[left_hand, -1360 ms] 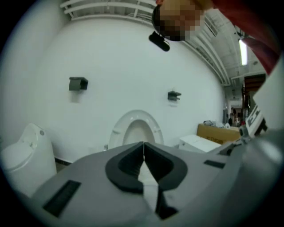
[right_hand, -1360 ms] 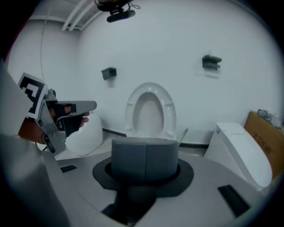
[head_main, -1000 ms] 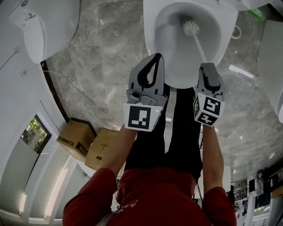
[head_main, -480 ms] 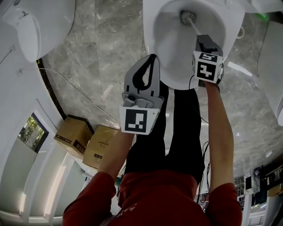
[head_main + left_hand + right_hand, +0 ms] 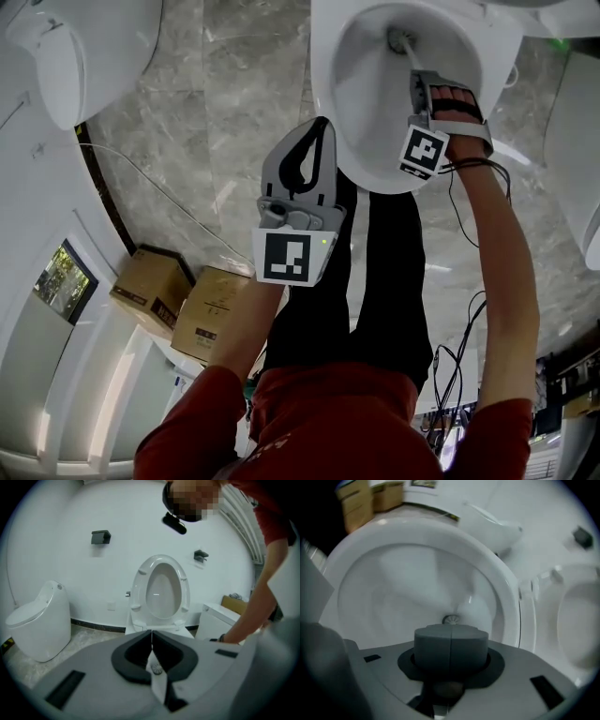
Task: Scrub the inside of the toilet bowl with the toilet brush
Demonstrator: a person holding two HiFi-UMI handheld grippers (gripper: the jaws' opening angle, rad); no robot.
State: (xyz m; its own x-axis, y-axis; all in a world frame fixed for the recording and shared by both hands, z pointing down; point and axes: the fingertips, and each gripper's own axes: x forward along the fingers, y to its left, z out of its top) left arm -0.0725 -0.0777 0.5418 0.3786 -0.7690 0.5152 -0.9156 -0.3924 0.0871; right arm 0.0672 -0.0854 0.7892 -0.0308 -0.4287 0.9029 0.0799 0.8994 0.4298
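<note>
Over the last second the right gripper [image 5: 421, 82], clamped on the toilet brush [image 5: 400, 39], had pushed its bristles deep into the toilet bowl [image 5: 326, 84] toward the drain, advancing the scrub, while the left gripper [image 5: 322, 131] hung closed and empty.

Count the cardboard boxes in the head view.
2. Both stand side by side on the floor at the person's left: the outer cardboard box and the inner cardboard box. Others may be hidden.
</note>
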